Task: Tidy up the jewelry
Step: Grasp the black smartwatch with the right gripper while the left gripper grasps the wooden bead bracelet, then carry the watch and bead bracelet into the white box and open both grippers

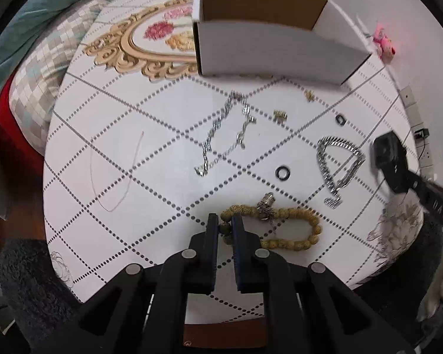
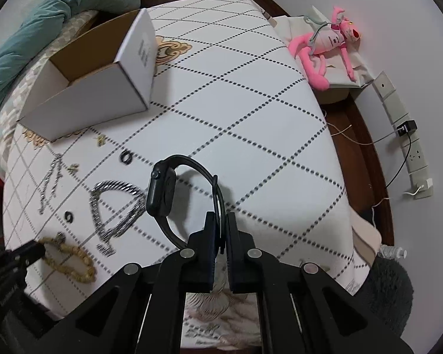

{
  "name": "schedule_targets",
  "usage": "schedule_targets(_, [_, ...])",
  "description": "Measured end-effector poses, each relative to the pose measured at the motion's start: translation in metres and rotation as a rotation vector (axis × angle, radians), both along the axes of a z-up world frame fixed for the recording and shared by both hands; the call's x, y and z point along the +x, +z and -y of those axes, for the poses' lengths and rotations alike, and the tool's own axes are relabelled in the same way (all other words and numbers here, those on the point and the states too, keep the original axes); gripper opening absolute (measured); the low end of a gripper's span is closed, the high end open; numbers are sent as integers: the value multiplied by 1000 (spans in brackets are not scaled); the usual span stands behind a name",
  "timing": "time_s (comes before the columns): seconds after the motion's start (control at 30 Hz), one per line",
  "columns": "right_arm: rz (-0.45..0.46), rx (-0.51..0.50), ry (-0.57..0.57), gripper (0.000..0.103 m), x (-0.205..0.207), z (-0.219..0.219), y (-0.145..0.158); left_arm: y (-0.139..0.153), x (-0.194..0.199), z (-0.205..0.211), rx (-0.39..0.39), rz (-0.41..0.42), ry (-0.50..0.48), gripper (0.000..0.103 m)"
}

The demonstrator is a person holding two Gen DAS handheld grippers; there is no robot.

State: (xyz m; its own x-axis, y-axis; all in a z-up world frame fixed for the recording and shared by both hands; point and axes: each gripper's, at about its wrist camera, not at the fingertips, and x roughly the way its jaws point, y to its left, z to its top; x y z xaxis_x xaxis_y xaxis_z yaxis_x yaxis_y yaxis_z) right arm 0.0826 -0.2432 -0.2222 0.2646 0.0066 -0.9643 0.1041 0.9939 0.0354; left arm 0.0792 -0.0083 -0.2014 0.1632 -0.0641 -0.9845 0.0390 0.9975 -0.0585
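Two tongs in use over a counter (image 1: 109,183) laid with a white cloth printed in dotted diamonds.

Left tongs (image 1: 225,221): closed on the near end of a yellow bead bracelet (image 1: 295,230), a dark bead pinched between the fingers. The rest of the bracelet lies looped on the cloth to the right, with a small metal charm (image 1: 265,203) at its top edge.

Right tongs (image 2: 220,221): closed on the strap of a black smartwatch (image 2: 162,191), which is held above the cloth with its case standing on edge and its shadow falling on the cloth behind it.

Items lying loose on the cloth:
- silver chain necklace (image 1: 224,135), strung out in a loose zigzag, mid-counter;
- heavier silver chain (image 1: 336,162), folded into a rough triangle, right of the necklace and well apart from it;
- dark ring (image 1: 283,173), between the two chains;
- second dark ring (image 1: 340,119), farther back toward the right;
- two small gold pieces (image 1: 280,115), one just beside the necklace and one nearer the box; too small to identify.

White cardboard box (image 1: 268,50): open at the top, brown inside, standing at the far side of the counter beyond all the jewelry. Contents not visible.

Surroundings: teal bedding (image 2: 44,14) at the far left; pink plush toy (image 2: 325,50) beside the wall; power strip (image 2: 410,147) mounted on the wall.
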Motion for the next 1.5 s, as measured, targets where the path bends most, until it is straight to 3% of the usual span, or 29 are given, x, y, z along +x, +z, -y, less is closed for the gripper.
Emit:
schedule_targets(0.3, [76,66,16,6,-5,-7,42,48,13,-1,-59,110,-10,6])
schedule_targets(0.5, [139,129,44,6,8,-17,76,99,20,8,-115,202,-26,6])
schedule_targets(0.77, [207,210,77,6,51,-32,119,157,71,8,-212,310,-45,6])
schedule_targets(0.9, [199,216,97,6,84,-39,121,151,111,7,-233,297,-51,6])
schedule_targets(1.07, [135,192,114,6,126,-48,99,125,152,4,-212,239,-46,6])
schedule_targets(1.3, [76,140,170,6,162,-67,76,99,181,-9,-161,166,17,10])
schedule_targets(1.37, [18,105,200,9,174,-76,64,95,186,-15,-135,162,39,12])
schedule_targets(1.4, [8,93,200,11,177,-77,61,93,186,-19,-119,167,57,14])
schedule_targets(1.43, [-3,78,199,18,179,-78,58,92,186,-22,-108,166,69,24])
schedule_targets(1.47, [-6,74,195,31,179,-77,58,91,184,-25,-100,173,78,31])
schedule_targets(1.5, [5,75,190,39,178,-76,61,91,182,-27,-90,186,82,46])
